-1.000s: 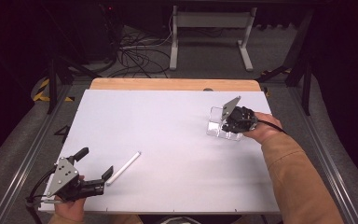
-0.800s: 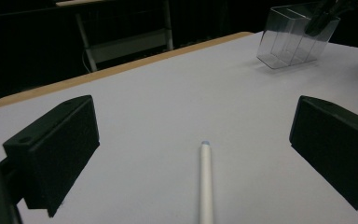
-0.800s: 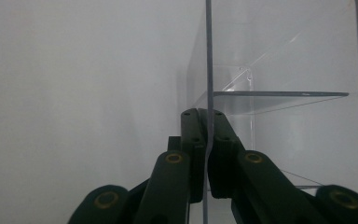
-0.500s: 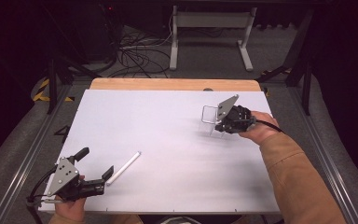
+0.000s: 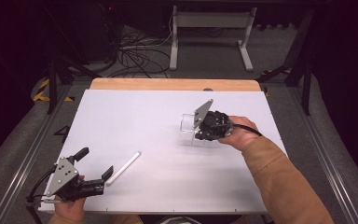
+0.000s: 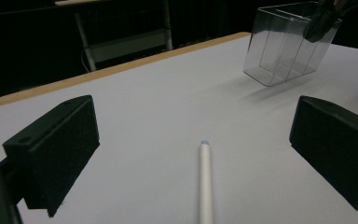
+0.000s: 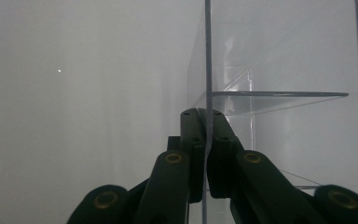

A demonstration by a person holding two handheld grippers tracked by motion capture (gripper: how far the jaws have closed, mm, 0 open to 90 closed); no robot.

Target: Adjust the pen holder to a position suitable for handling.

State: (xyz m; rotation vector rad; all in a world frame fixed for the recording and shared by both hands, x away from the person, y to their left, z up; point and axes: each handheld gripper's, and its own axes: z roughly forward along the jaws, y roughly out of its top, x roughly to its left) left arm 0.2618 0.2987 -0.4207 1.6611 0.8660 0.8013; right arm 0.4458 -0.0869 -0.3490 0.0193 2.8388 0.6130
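Leftward across the table goes the clear box, carried from its earlier spot near the right edge toward the middle, and it now hangs tilted with its shadow on the white surface beneath it. That's the right tool (image 5: pixel 196 127) doing the work: in the right gripper view its two black jaws are pinched together on one thin wall of the clear acrylic box (image 7: pixel 279 93), the wall's edge running straight up between the pads. An inner divider shows just beyond the jaw tips, splitting the box into compartments. From the high view the box (image 5: pixel 187 122) sits at the tool's left end, with the grey plate tipped up over it and the person's right hand (image 5: pixel 239 136) and tan sleeve (image 5: pixel 279 182) trailing off to the lower right.

Over to the left tool (image 5: pixel 95 169), which sits low at the near left corner of the table (image 5: pixel 135 107) and has not budged since the earlier frames. Its jaws stand wide apart, nothing between the pads. In the left gripper view a white pen (image 6: pixel 205 182) lies flat on the table between the two open jaws, its tip pointing away toward the box (image 6: pixel 286 51), which shows well apart at the upper right, lifted and slanted. In the high view the pen (image 5: pixel 124 167) lies on a diagonal just beside the left tool's forward jaw.
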